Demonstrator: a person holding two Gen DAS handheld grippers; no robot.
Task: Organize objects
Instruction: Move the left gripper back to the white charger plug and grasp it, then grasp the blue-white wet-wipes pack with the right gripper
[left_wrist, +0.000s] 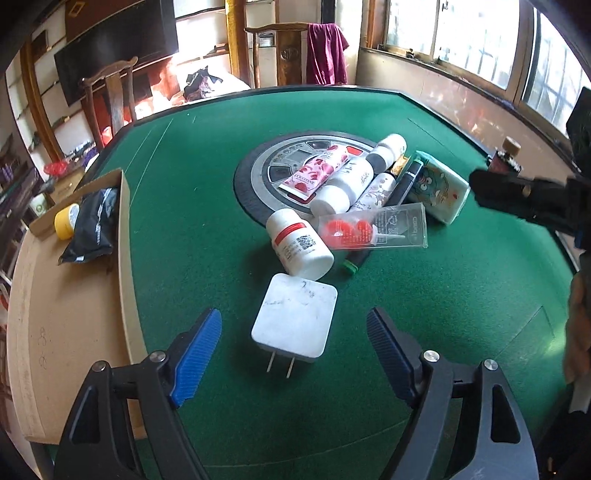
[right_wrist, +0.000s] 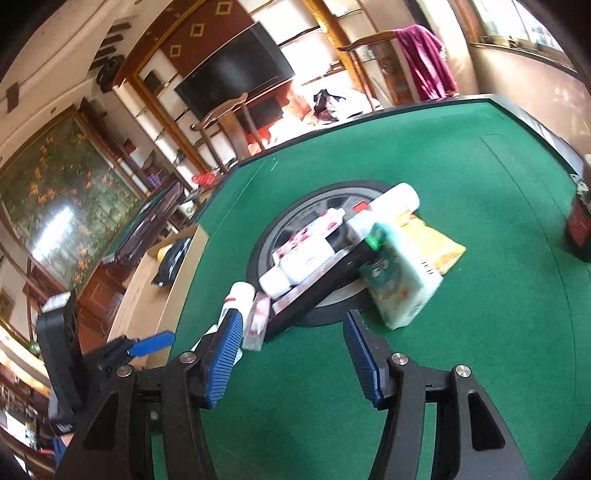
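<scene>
A white plug charger (left_wrist: 295, 325) lies flat on the green table (left_wrist: 184, 206), prongs toward me, between the fingers of my open left gripper (left_wrist: 294, 341). Beyond it a white pill bottle (left_wrist: 300, 248), a clear packet with red pieces (left_wrist: 373, 229), white tubes (left_wrist: 345, 182) and a tissue pack (left_wrist: 439, 192) lie in a heap. My right gripper (right_wrist: 293, 334) is open and empty, just short of the heap; the tissue pack (right_wrist: 400, 286) and a long black box (right_wrist: 321, 286) lie ahead of it.
A cardboard box (left_wrist: 74, 302) sits at the table's left edge holding a black pouch (left_wrist: 92, 225) and a yellow roll (left_wrist: 66, 220). A dark red bottle (right_wrist: 580, 229) stands at the far right. A round centre panel (left_wrist: 258, 173) lies under the heap. Chairs stand behind the table.
</scene>
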